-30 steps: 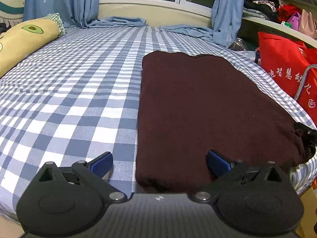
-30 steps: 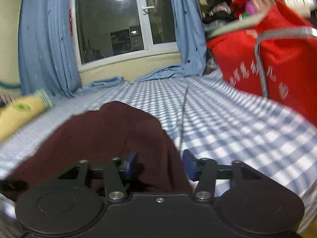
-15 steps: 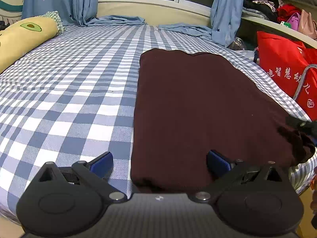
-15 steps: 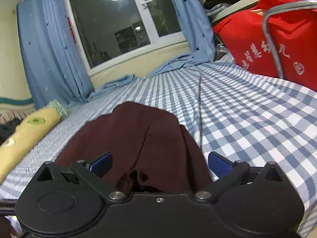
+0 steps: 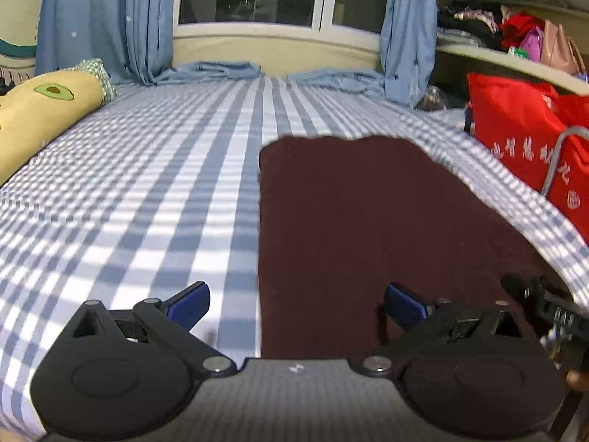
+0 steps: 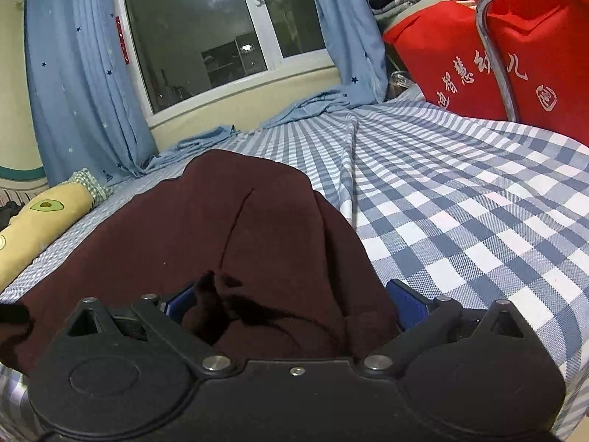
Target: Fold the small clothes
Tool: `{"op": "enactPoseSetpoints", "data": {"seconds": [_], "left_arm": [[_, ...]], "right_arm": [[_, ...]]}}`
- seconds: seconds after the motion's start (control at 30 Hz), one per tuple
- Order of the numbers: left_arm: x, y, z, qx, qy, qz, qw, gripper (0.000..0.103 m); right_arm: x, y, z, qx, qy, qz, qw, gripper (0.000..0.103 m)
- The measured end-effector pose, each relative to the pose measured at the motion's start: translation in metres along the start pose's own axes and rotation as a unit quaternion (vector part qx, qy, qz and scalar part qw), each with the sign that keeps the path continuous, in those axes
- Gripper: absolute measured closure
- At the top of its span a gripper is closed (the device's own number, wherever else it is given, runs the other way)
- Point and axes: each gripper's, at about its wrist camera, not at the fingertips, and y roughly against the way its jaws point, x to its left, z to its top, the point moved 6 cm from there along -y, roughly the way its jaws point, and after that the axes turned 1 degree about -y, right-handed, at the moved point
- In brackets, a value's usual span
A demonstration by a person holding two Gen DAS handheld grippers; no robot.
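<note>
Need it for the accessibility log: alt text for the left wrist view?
Open left gripper straddles the near left edge of a flat dark maroon knit garment on a blue-and-white checked bedsheet. Yellow avocado-print bolster pillow far left, red fabric bag right.

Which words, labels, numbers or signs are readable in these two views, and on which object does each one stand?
"智慧幼儿": white characters on the red bag; a first character looks like "迪", but it is not certain.
Round white emblem at the end of that line: too small to read.
Same print on the red bag in the left wrist view: blurred, not readable.
Thin red tag on the window frame: too small to read.
</note>
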Motion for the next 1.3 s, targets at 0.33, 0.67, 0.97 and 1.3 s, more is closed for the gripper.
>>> {"op": "enactPoseSetpoints", "data": {"seconds": [0.33,0.67,0.97,1.3], "left_arm": [[0.03,-0.05,0.03,0.031,0.016,-0.02,0.9992,0.001],[0.034,-0.075,0.018,0.047,0.012,-0.042,0.9979,0.0],[0.036,-0.076,0.015,0.042,0.026,-0.045,0.9978,0.001],[0.034,-0.079,0.015,0.038,0.015,-0.037,0.9985,0.0]], "right_arm": [[-0.001,0.0,0.004,0.005,0.0,0.015,1.0,0.001],[-0.004,-0.002,0.054,-0.007,0.0,0.093,0.996,0.001],[-0.008,-0.067,0.09,0.114,0.049,0.198,0.972,0.001],[-0.024,-0.096,0.081,0.171,0.014,0.202,0.964,0.001]]}}
